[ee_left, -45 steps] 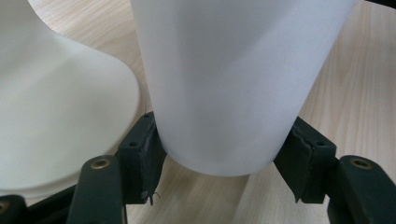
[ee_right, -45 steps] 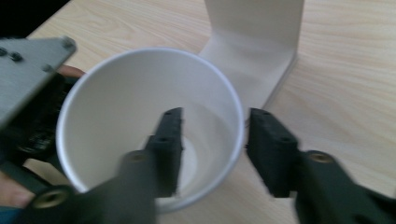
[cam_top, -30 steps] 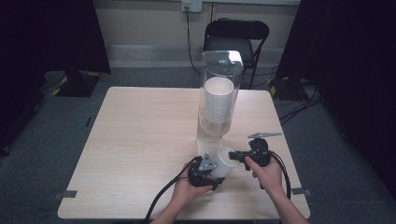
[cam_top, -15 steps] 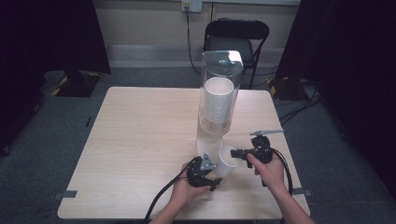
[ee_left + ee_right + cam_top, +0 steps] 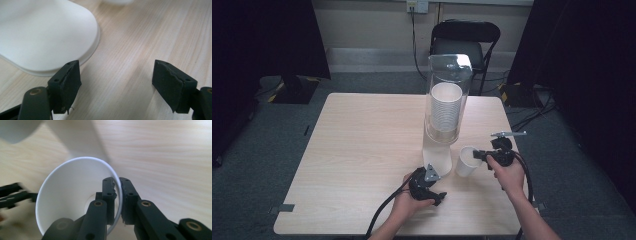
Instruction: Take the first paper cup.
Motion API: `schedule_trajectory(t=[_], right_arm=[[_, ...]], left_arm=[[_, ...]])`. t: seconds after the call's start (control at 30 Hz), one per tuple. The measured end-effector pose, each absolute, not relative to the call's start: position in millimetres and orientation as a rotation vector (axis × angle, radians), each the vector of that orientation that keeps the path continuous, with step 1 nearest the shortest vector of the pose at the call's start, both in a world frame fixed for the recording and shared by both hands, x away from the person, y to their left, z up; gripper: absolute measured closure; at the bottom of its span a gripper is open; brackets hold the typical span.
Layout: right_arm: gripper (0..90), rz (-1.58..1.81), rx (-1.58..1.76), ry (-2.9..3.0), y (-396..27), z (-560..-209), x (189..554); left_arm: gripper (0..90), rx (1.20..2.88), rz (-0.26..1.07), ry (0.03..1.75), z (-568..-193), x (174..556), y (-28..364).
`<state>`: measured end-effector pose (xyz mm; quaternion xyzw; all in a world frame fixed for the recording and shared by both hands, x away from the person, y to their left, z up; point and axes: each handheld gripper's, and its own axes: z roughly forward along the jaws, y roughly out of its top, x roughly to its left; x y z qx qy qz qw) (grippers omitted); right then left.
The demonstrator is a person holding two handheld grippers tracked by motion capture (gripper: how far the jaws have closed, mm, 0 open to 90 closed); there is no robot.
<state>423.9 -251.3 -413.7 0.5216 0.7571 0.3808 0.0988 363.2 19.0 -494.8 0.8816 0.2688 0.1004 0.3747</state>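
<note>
Gripping the rim of a white paper cup, the right tongs are clamped with one jaw inside the wall, the cup's long axis tilted, mouth up. The left tongs, just opened with nothing between them, are seen beside the white base of the cup dispenser, left of the cup, nearest obstacle on the table

paper cup in the right hand-held gripper now farther right of the dispenser base; left jaws just opening, empty
</note>
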Motion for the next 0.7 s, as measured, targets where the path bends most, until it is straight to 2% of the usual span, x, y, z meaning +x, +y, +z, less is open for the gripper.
schedule_trajectory(t=[0.23,0.4,0.5,0.53,0.57,0.63,0.67,0.7], right_arm=[[83.5,1.044,1.580,2.164,-265.3,-410.5,442.9],[74.4,1.014,1.561,2.170,-263.5,-414.8,448.3],[52.3,1.037,1.550,2.125,-266.5,-414.4,446.0],[40.0,1.063,1.499,2.079,-271.0,-410.0,441.0],[34.0,1.073,1.485,2.063,-273.1,-408.2,438.5],[30.8,1.082,1.462,2.045,-276.5,-406.4,434.9],[22.7,1.077,1.433,2.030,-284.1,-403.4,424.7],[20.7,1.066,1.422,2.031,-286.0,-403.3,421.2]], left_arm=[[22.0,2.239,0.259,0.721,-493.9,366.1,22.1],[22.3,2.210,0.258,0.744,-492.7,367.8,24.8],[22.0,2.205,0.272,0.750,-490.7,369.4,28.0],[21.7,2.195,0.271,0.763,-490.2,369.0,28.6],[21.6,2.184,0.280,0.767,-488.7,369.8,30.3],[21.1,2.181,0.282,0.773,-487.4,370.5,32.1],[20.5,2.141,0.272,0.782,-487.6,371.4,33.4],[20.5,2.145,0.293,0.781,-487.0,372.2,34.9]])
